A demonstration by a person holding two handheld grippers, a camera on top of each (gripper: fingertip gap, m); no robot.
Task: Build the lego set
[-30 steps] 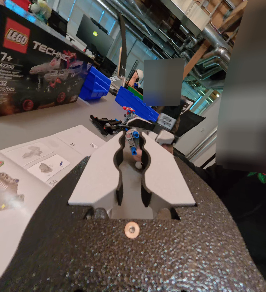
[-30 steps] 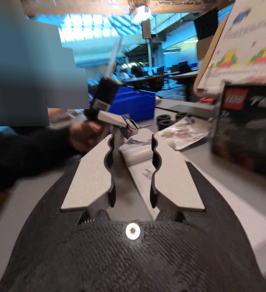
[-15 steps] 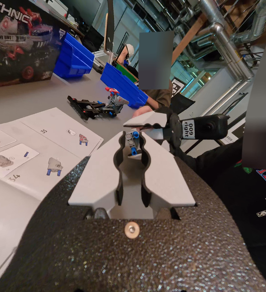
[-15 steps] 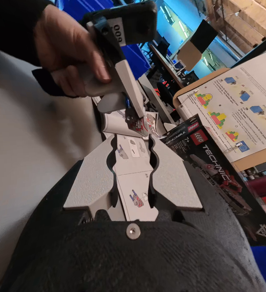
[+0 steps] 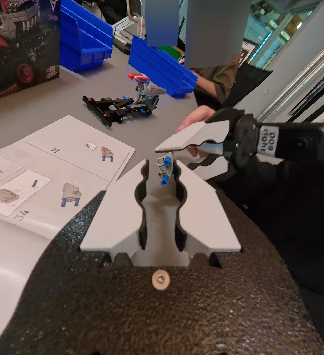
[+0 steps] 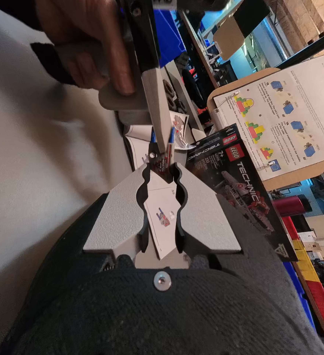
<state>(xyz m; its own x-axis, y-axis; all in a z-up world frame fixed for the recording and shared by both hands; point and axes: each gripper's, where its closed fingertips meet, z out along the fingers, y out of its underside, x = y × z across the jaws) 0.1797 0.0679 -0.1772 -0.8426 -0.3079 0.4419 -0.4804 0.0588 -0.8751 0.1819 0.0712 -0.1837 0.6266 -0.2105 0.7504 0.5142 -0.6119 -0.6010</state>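
**A:** Right, where is the small grey piece (image 5: 164, 169) sitting now?

**B:** In the air above the table (image 5: 32, 115), between both tools. The left tongs (image 5: 161, 165) are spread a little wider than the piece. It leans on one finger with a gap at the other, so I'd call that grip let go. The right tongs (image 6: 160, 169) come in across it with a tip against each side, and they look pressed onto it.

**A:** How will it handle?

**B:** I'd guess light and stiff, hard plastic and rather slick. There's a sticker on one face and two blue pins (image 5: 166, 160) poking out. Hold it by the flat sides of the body. A pinch on the pins could make it twist or pop out. If both grips are loose at once, it drops.

**A:** And underneath?

**B:** A smooth grey tabletop. The open booklet (image 5: 61, 163) lies just beside the tools, and the half-built black model (image 5: 119, 109) is farther back, well apart from the piece. The piece probably joins that model next.

**A:** The room?

**B:** It's a busy workshop. There are blue bins (image 5: 84, 38) behind the model, the set's box (image 6: 234, 172) standing on the table, and a board with a printed sheet (image 6: 272, 124) near it. Someone's sleeve (image 5: 215, 80) shows across the table.
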